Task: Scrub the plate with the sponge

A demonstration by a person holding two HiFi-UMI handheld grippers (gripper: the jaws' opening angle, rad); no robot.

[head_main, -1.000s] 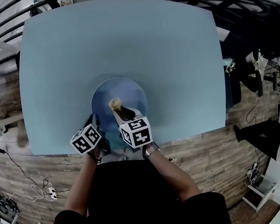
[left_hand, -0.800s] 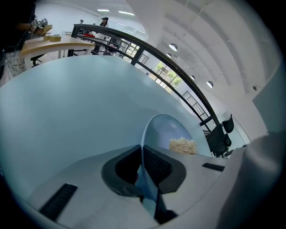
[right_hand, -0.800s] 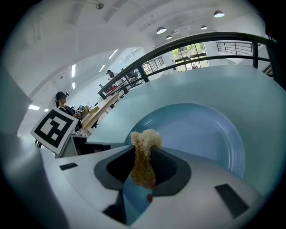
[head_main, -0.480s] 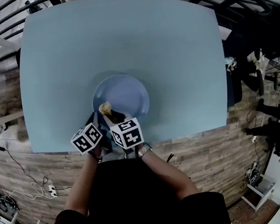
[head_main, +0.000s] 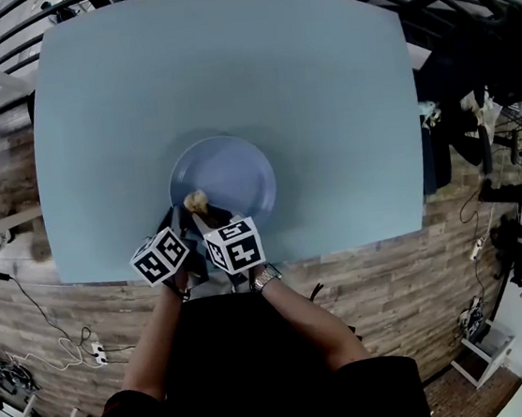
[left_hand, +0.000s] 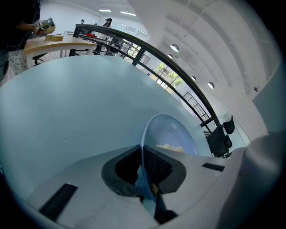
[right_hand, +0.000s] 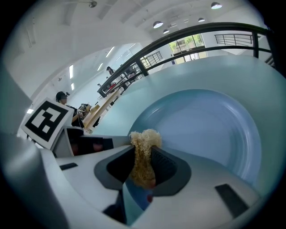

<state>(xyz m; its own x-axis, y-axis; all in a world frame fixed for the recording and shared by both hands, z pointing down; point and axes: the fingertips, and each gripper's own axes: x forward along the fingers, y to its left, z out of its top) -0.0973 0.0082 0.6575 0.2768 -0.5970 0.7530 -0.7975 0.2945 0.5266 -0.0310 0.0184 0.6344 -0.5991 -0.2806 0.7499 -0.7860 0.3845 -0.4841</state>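
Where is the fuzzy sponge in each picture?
Head view: fluffy tan sponge at the near-left edge of the round pale-blue plate.
Left gripper view: just right of centre, inside the plate.
Right gripper view: centre, pinched in the right claw.
Shared landmark: the plate.

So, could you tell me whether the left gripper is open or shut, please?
Shut: the left gripper clamps the plate by its near rim, which runs edge-on between the two jaws.

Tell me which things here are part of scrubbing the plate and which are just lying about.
In the job: plate, sponge, left gripper on plate's rim, right gripper holding sponge.
Lying about: floor cables, black chair, railing.
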